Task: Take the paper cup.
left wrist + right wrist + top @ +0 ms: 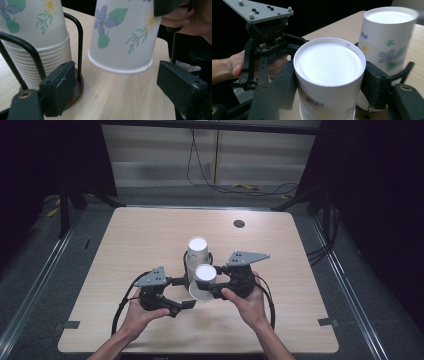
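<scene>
High view, hands: we see both hands at the near edge of the tabletop, the left tongs low and the right tongs just beyond them.
Left tongs, state: we read them as open, pads spread wide with nothing pressed between them.
Right tongs, state: clamped on the sides of the single paper cup, which is upside down with its white base facing up.
Key relation: we judge that the next move depends on the held cup's rim hanging clear of the tabletop, directly ahead of the left tongs and between their spread pads; its long axis runs roughly upright, slightly tilted.
Nearer hand: the right already holds the cup; the left is just beside it.
Stack beyond: the inverted cup stack sits in its black wire holder, just behind the held cup and apart from it.
Left gripper view adds: the open gap under the cup's rim and the stack's nested rims.
Right gripper view adds: the pads pressing on the cup wall, and the left hand behind.
</scene>
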Tool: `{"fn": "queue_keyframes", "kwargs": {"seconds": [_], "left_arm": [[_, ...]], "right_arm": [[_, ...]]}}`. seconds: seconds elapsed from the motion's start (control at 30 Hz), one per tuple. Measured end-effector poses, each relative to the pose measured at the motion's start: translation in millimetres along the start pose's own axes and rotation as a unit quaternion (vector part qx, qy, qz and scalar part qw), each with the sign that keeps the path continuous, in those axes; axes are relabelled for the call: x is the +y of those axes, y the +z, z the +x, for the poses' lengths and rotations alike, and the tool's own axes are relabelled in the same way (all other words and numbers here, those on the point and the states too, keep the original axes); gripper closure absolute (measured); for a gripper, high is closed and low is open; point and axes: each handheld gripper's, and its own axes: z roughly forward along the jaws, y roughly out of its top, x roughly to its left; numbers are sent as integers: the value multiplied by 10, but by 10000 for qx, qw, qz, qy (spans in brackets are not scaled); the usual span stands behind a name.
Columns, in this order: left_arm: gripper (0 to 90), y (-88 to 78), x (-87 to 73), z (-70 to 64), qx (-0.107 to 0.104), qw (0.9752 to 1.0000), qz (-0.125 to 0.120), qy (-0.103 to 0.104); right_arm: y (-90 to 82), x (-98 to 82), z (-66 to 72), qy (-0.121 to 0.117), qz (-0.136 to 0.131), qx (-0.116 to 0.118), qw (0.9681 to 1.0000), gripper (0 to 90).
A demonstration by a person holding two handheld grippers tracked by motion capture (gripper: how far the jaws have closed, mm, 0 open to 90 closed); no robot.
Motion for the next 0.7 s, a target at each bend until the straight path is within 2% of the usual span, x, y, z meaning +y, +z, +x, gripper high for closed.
{"fn": "queue_keyframes", "kwargs": {"seconds": [0.07,0.2,0.37,0.5,0.7], "left_arm": [[161,-8,-15,-2,77,10000,-3,28],[162,-6,-31,14,24,10000,-77,-58],[159,2,-52,13,-4,10000,-55,-79],[165,14,-70,9,-7,10000,-34,-73],[159,-15,-90,9,15,9998,-162,-98]], "right_arm": [[61,13,19,-36,78,32,10000,364],[139,38,64,-57,112,159,9998,364],[227,37,111,-55,78,283,9996,364],[296,27,148,-100,147,321,9993,364],[341,-15,175,-92,150,399,9990,364]]}}
